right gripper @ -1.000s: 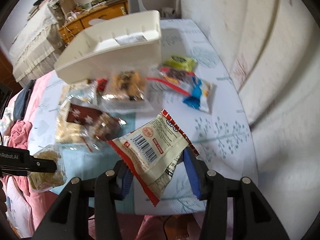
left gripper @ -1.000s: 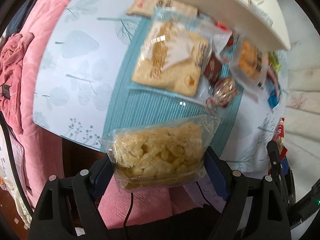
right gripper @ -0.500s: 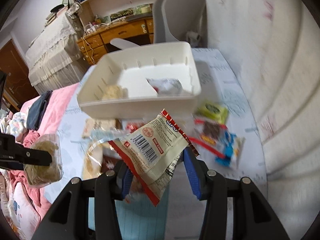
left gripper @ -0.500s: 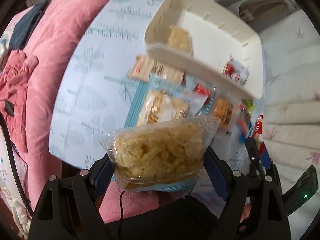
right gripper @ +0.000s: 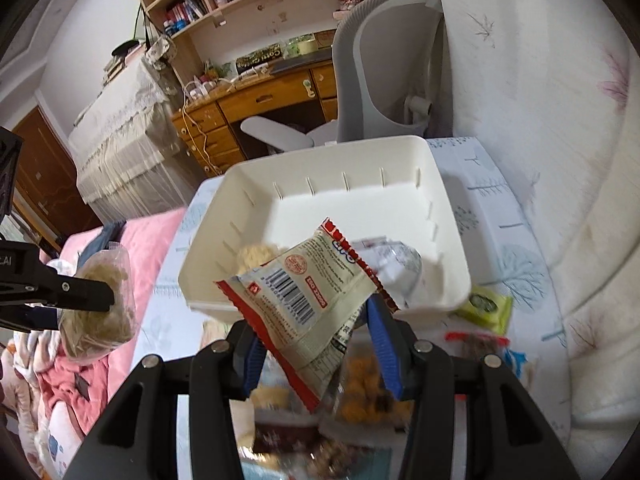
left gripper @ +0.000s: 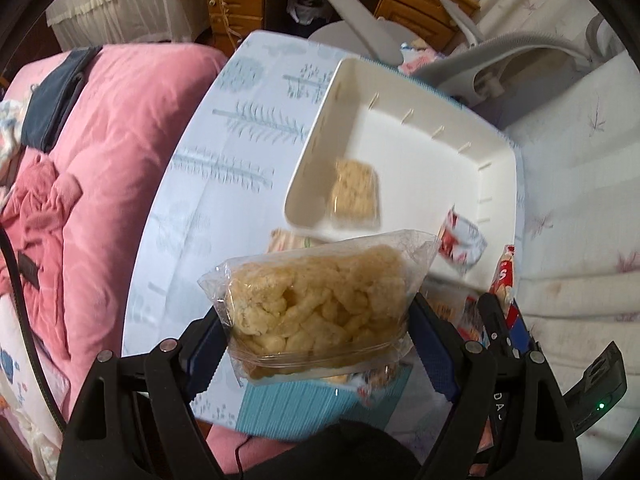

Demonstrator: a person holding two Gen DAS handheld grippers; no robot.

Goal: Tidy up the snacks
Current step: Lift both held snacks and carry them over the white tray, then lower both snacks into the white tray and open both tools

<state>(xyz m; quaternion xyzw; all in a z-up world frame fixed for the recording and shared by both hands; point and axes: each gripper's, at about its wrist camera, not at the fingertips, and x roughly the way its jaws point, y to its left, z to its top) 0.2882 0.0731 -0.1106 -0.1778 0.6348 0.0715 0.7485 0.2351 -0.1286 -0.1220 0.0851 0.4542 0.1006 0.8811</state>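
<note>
The clear pack of puffed snacks [left gripper: 316,312] sits clamped in the left gripper [left gripper: 320,344], held in the air near the table's front edge, w/ the white bin [left gripper: 496,184] just beyond it. The red-and-white foil packet [right gripper: 304,304] is pinched in the right gripper [right gripper: 316,344], jaws narrow on its lower half, top flopping over the bin's near rim. Inside the bin: a pale cracker pack [left gripper: 356,192] at the left end, a crumpled red-white wrapper [left gripper: 462,240] toward the right. Loose snacks remain on the table [left gripper: 224,152] near the bin, incl. a green pack [right gripper: 486,306] on the right and a dark one [right gripper: 478,344] beside it.

Risks, as a guess: the foil packet is gripped off-centre, so it may swing and catch the rim on release, landing outside. The clear pack is slick and bulgy; a tight squeeze could crush the contents, a loose one could let it slide out short of the bin. Both grippers heading for the same bin could bump each other.
</note>
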